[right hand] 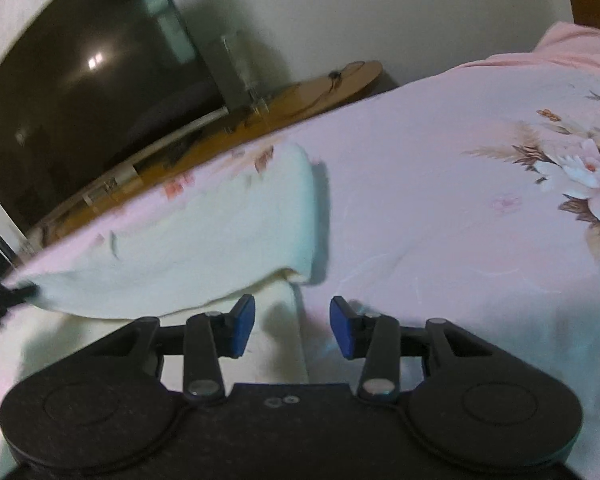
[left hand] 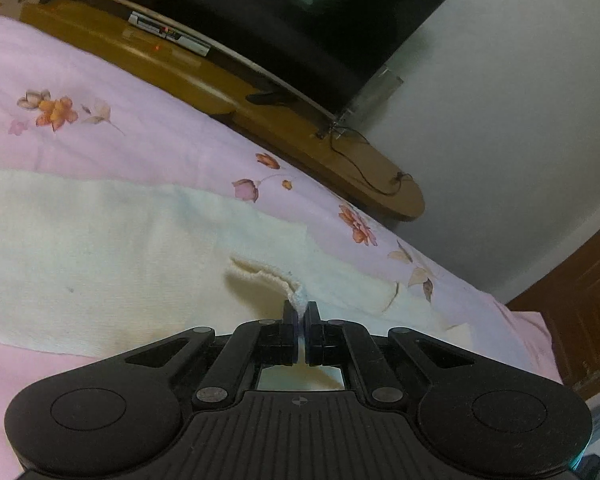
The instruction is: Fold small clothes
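Note:
A cream-white cloth [left hand: 112, 256] lies spread on the pink floral bedsheet [left hand: 152, 128]. My left gripper [left hand: 301, 312] is shut on a raised edge of the cloth, which pokes up between its black fingers. In the right wrist view the same cloth [right hand: 204, 248] has one layer folded over, its lifted edge held at the far left by the other gripper. My right gripper [right hand: 292, 320] is open and empty, its blue pads [right hand: 242, 330] just above the cloth's lower layer near its right edge.
A brown wooden TV stand [left hand: 228, 92] runs along the far side of the bed, with a dark TV screen [right hand: 80, 92] and a cable [left hand: 364, 172] on it. A white wall [left hand: 512, 120] is behind. Bare pink sheet [right hand: 460, 220] lies to the right.

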The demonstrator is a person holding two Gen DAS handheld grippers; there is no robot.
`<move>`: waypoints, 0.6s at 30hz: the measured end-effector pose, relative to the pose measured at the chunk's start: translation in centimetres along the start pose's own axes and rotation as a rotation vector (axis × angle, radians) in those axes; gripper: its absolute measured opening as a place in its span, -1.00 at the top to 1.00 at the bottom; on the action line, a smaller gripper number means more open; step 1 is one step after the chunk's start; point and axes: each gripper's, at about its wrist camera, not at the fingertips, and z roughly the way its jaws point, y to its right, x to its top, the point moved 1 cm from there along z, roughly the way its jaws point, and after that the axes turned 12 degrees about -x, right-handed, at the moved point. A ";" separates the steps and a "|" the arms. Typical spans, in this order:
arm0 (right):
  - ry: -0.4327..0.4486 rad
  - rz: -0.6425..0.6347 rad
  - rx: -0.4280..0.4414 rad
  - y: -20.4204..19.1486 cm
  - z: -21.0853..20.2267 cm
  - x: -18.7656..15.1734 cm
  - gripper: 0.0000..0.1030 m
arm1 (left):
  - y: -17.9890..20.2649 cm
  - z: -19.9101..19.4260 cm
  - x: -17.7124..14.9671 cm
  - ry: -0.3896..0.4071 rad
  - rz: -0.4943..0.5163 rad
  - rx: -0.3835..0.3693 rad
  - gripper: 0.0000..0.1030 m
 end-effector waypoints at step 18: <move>0.024 -0.111 -0.009 -1.1 1.6 1.0 0.61 | -5.1 -1.0 0.3 0.023 -0.053 0.082 0.95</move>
